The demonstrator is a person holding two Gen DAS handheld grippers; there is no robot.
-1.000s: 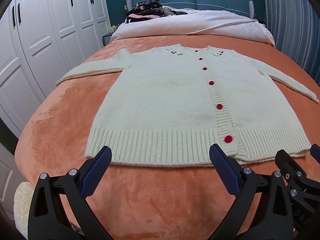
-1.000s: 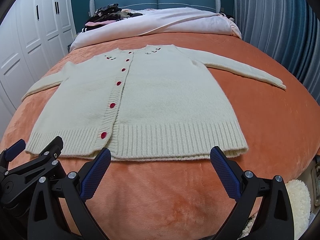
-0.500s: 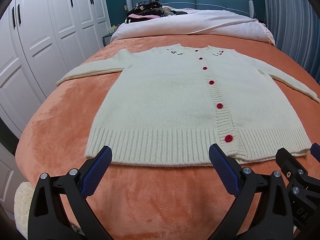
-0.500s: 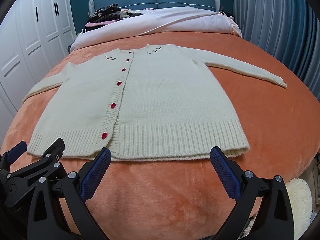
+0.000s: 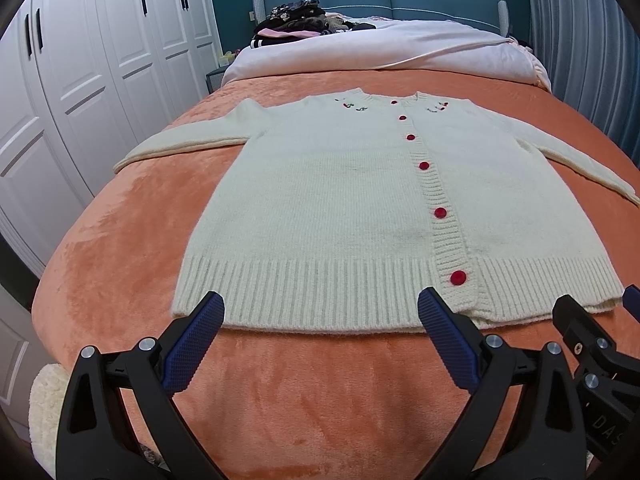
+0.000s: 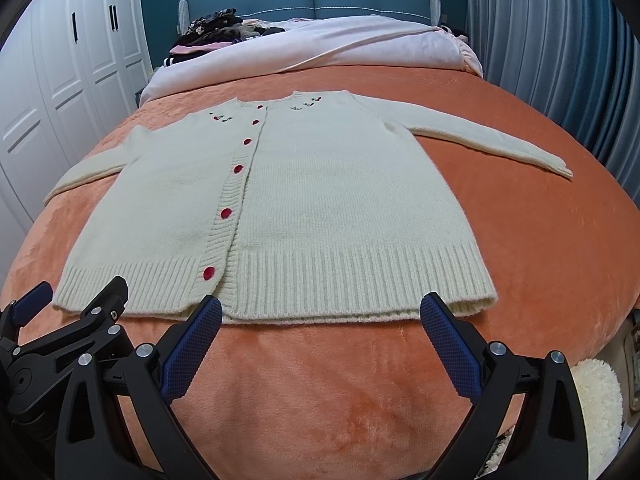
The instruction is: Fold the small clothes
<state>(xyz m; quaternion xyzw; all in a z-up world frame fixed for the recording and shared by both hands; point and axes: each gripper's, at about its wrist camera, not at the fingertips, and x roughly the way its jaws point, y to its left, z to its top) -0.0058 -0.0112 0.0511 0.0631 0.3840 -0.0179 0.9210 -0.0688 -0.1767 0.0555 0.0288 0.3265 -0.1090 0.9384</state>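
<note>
- The bed (image 5: 132, 248), under an orange plush blanket, carries the work; a pale duvet (image 5: 372, 48) and a heap of dark clothes (image 5: 296, 24) lie at its far end by the teal headboard.
- The cream knit cardigan (image 5: 320, 200) lies flat and face up, buttoned with red buttons (image 5: 457, 277), sleeves spread to both sides. Its long axis runs straight away from the tongs, collar far, ribbed hem (image 6: 352, 284) nearest.
- The left tongs (image 5: 320, 336) are spread wide and empty, just short of the hem's left half.
- The right tongs (image 6: 320, 336) are likewise wide apart and empty, facing the hem's right half.
- Judgement: both sit about equally near, each to its own hem corner, so a two-handed lift of the hem looks natural.
</note>
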